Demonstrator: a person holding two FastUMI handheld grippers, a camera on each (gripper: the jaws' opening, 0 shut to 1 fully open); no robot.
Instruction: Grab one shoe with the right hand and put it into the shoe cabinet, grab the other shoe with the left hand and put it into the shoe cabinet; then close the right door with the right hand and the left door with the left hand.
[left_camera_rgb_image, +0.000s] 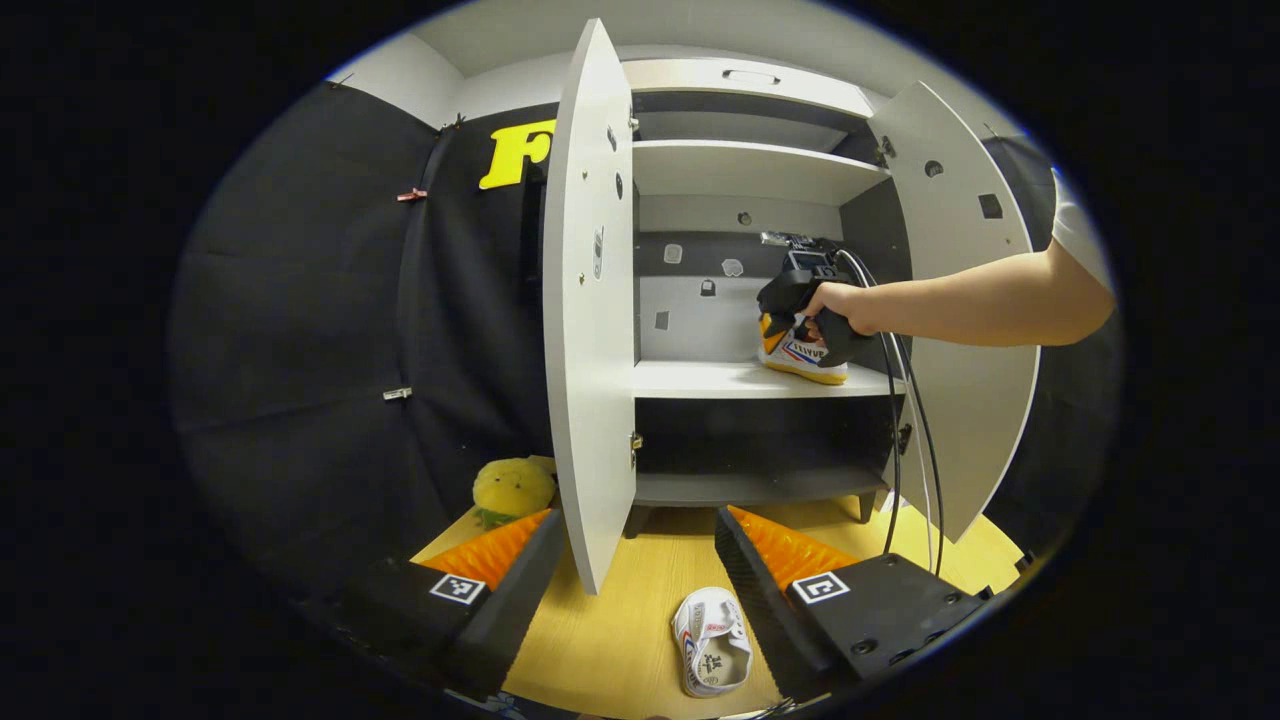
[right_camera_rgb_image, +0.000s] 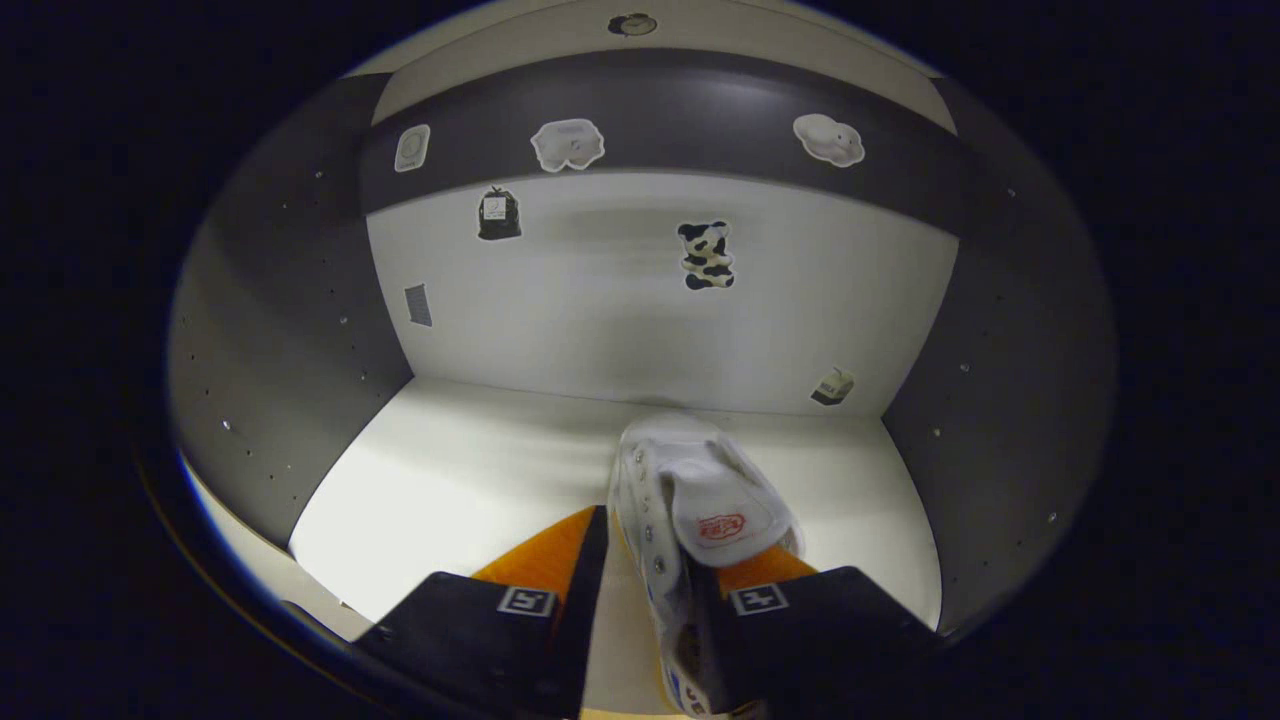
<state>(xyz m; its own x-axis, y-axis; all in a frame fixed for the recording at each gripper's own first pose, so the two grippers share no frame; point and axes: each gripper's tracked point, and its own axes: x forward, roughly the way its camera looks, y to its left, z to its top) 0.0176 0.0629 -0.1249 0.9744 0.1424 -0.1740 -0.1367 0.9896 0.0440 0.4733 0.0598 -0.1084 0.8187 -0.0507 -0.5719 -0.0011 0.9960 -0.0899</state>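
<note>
Behind the open cabinet hangs black booth cloth, and a wooden floor (left_camera_rgb_image: 610, 640) runs beneath it. We note the first shoe (right_camera_rgb_image: 700, 500) first: in the right gripper view it sits toe-inward on the pale middle shelf (right_camera_rgb_image: 450, 470), near the right side wall, its heel end between the fingers of the right gripper (right_camera_rgb_image: 640, 600). The right finger lies against the shoe's side; a gap shows on the left side, so we judge the jaws to be parted, the grip released or nearly so, though we cannot be certain. In the left gripper view the same shoe (left_camera_rgb_image: 805, 358) rests on that shelf (left_camera_rgb_image: 700, 380) with a hand (left_camera_rgb_image: 840, 305) holding the right gripper (left_camera_rgb_image: 790, 290) at it.

Step in hand, as we read it: finishing the placement. To do it well we would check the sole is flat on the shelf, open fully, then draw straight back along the shoe's axis so neither finger drags the heel outward. The cables (left_camera_rgb_image: 905, 440) hanging from the tool should stay off the shelf edge.

Moving outward: the second shoe (left_camera_rgb_image: 712, 640) lies on the floor just in front of the cabinet, between the wide-open fingers of the left gripper (left_camera_rgb_image: 640, 570), which holds nothing. The left door (left_camera_rgb_image: 590, 300) stands edge-on toward us, the right door (left_camera_rgb_image: 960, 300) swung wide. A yellow plush toy (left_camera_rgb_image: 513, 488) sits by the left door's foot, apart from the shoe.
</note>
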